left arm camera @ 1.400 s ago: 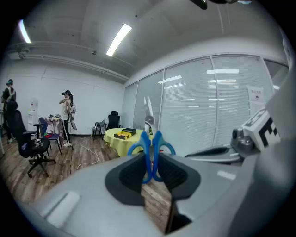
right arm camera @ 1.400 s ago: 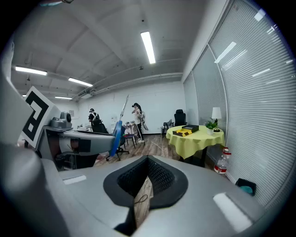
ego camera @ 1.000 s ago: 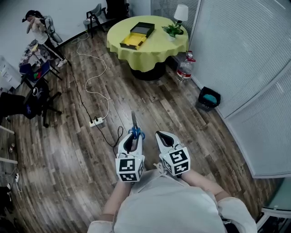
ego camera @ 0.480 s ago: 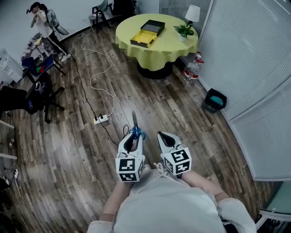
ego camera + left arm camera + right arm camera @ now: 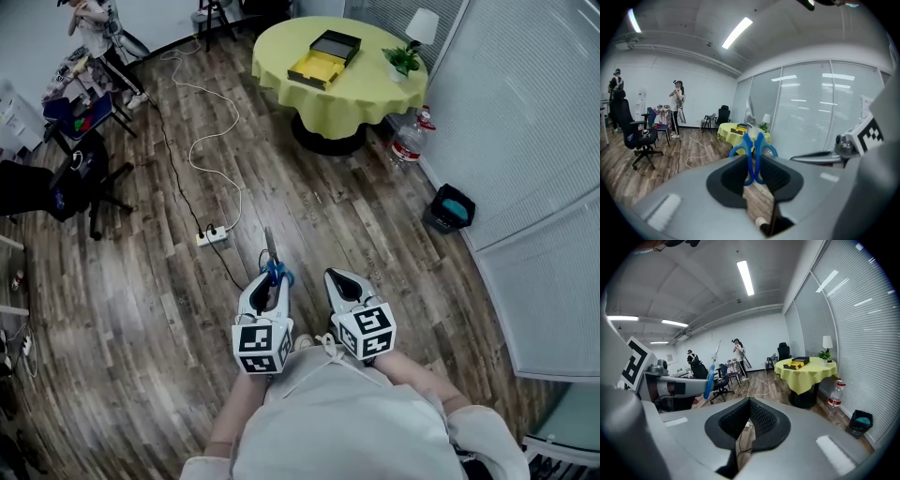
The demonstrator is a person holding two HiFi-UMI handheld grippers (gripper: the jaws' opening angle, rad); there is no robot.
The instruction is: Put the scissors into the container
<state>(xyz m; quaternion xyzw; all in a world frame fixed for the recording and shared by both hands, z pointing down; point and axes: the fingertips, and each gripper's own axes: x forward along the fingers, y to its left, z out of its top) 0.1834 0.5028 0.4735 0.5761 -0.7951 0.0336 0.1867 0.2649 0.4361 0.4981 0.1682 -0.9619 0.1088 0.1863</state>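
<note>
My left gripper (image 5: 270, 274) is shut on the blue handles of the scissors (image 5: 274, 270); the blades point forward and up, away from me. In the left gripper view the scissors (image 5: 753, 151) stand upright between the pads of the left gripper (image 5: 753, 159). My right gripper (image 5: 334, 276) is beside it, shut and empty; in its own view the right gripper (image 5: 750, 402) holds nothing. The container (image 5: 324, 60), an open black box with a yellow inside, lies on the round table with a yellow cloth (image 5: 361, 94) far ahead across the floor.
A white cable and a power strip (image 5: 212, 234) lie on the wooden floor to the left. A water bottle (image 5: 410, 141) and a black bin (image 5: 449, 208) stand by the glass wall. Office chairs (image 5: 70, 183) and a person (image 5: 94, 21) are at the far left. A lamp (image 5: 423, 24) and a plant (image 5: 404, 60) share the table.
The table and the floor have slid lower and to the right in the head view, so I have moved nearer to the table. Both grippers keep their pose and the scissors stay held.
</note>
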